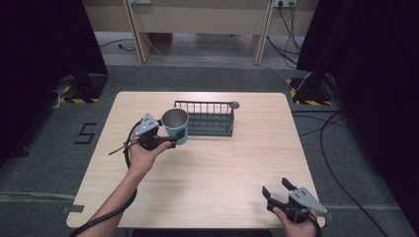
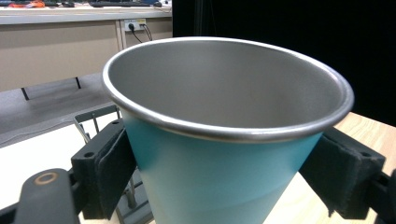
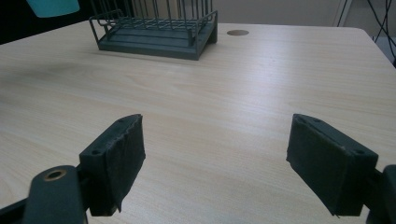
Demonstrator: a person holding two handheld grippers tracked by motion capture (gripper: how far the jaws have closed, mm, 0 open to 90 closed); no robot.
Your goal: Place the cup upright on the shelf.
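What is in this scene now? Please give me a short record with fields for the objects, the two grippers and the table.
cup: teal outside, metal inside, upright, empty, lifted off the table
rack: dark wire rack, beside the cup on its right, empty
left gripper: jaws pressed on both sides of the cup
right gripper: jaws apart, holding nothing, near the front right corner
table: light wood

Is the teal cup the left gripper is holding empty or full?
Empty as far as visible: the cup's bare steel inner wall shows in the left gripper view, though its bottom is hidden. The left gripper holds it.
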